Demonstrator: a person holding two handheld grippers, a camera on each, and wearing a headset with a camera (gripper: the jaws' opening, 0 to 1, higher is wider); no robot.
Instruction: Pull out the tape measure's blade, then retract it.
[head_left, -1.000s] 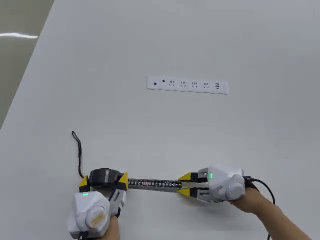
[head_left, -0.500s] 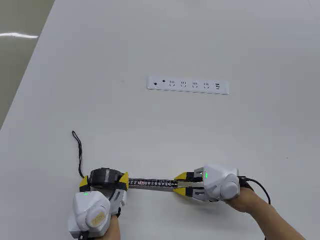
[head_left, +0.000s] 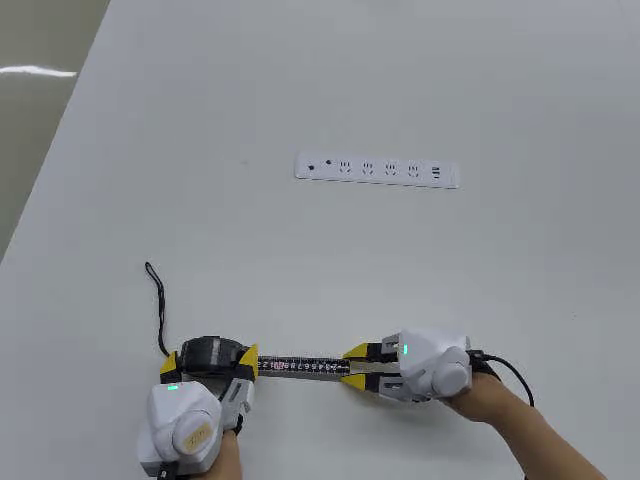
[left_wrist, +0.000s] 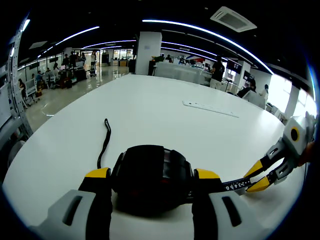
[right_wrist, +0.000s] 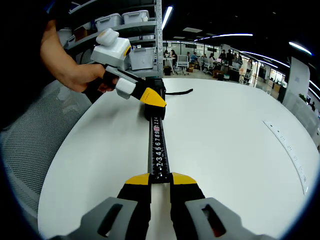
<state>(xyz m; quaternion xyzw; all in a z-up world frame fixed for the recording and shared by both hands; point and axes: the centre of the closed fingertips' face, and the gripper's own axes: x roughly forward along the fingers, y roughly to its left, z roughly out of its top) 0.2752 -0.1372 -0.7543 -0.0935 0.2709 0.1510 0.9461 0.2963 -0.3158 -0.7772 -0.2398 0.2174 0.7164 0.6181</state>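
Note:
A black tape measure (head_left: 212, 354) lies on the white table near its front edge, and my left gripper (head_left: 207, 363) is shut on its case. Close up, the case (left_wrist: 150, 177) sits between the yellow tips of the left gripper (left_wrist: 151, 174). The blade (head_left: 303, 366) runs out to the right as a short length, flat over the table. My right gripper (head_left: 351, 367) is shut on the blade's end. Along the right gripper (right_wrist: 160, 179) the numbered blade (right_wrist: 157, 142) leads straight to the case (right_wrist: 159, 89), held by the left gripper (right_wrist: 145, 97).
A white power strip (head_left: 376, 169) lies further back at the table's middle. The tape measure's black wrist strap (head_left: 155, 300) trails back and left from the case. The table's left edge (head_left: 55, 160) drops to the floor.
My right gripper has moved left toward the case with the blade's end in it, so the exposed blade is shorter. The left gripper and case have stayed put.

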